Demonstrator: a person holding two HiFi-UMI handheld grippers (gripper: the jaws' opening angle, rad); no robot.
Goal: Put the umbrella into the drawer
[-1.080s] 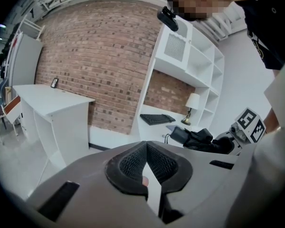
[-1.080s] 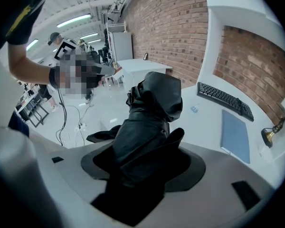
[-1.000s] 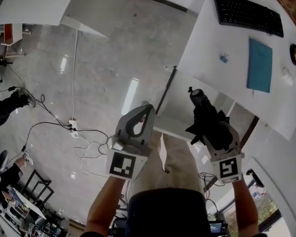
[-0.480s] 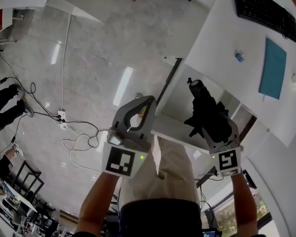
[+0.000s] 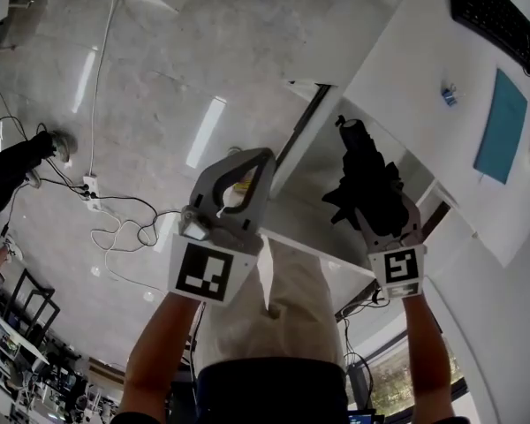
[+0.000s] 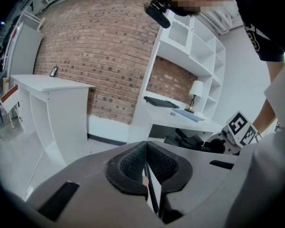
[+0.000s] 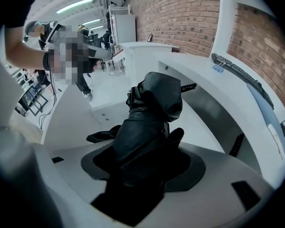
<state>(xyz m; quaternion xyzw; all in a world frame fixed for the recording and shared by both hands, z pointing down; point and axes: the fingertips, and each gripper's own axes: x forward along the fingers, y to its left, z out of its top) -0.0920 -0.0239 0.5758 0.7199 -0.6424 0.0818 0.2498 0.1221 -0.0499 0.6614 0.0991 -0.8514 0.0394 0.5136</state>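
Note:
My right gripper (image 5: 377,203) is shut on a black folded umbrella (image 5: 364,173), whose handle end points away from me. It hangs over the open white drawer (image 5: 314,197) under the desk. In the right gripper view the umbrella (image 7: 152,108) fills the jaws of that gripper (image 7: 147,151), with the drawer's white inside (image 7: 204,127) beyond it. My left gripper (image 5: 263,155) is shut with nothing in it, just left of the drawer's near corner. In its own view the left gripper (image 6: 146,146) shows its pads pressed together.
The white desk (image 5: 424,69) carries a keyboard (image 5: 499,11), a teal notebook (image 5: 503,126) and a small blue clip (image 5: 448,95). Cables and a power strip (image 5: 93,188) lie on the grey floor at left. A person's legs (image 5: 9,179) show at the far left.
Both grippers have sunk toward the drawer, and the desk has slid toward the upper right of the head view. The umbrella stays in the right gripper; the left stays shut.

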